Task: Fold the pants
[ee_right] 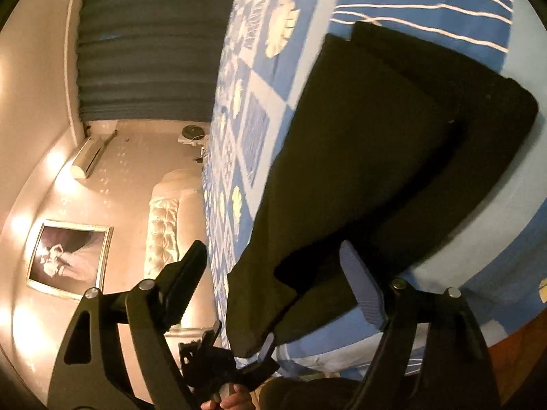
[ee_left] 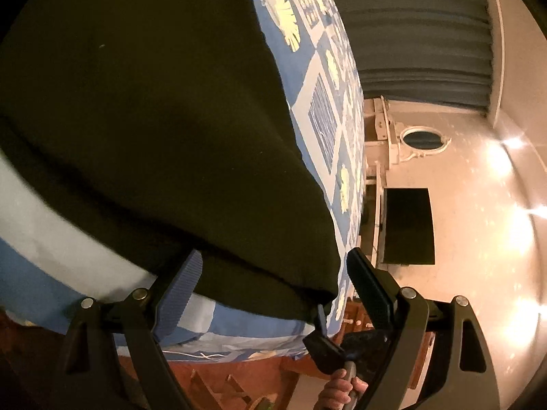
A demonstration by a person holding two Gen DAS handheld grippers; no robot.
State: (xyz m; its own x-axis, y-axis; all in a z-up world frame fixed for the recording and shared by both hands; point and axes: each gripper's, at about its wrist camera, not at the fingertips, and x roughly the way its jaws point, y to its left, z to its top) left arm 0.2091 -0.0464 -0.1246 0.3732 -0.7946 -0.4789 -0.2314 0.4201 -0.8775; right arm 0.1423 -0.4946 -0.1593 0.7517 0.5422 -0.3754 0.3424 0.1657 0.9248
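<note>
Dark pants (ee_left: 154,119) lie on a bed with a blue patterned cover (ee_left: 318,78). In the left wrist view my left gripper (ee_left: 273,283) is open, its fingers on either side of the pants' near corner at the bed's edge. The right gripper's tip (ee_left: 321,321) shows just below that corner. In the right wrist view the pants (ee_right: 376,153) run across the cover (ee_right: 253,130), and my right gripper (ee_right: 277,276) is open around their near end. The left gripper's tip (ee_right: 266,345) shows below that end.
The bed's edge runs close to both grippers. Beyond it are a dark curtain (ee_left: 417,34), a dark wall screen (ee_left: 407,225), a tufted headboard (ee_right: 167,225), a framed picture (ee_right: 68,256) and an air conditioner (ee_right: 87,160). A wooden floor (ee_left: 218,376) lies below.
</note>
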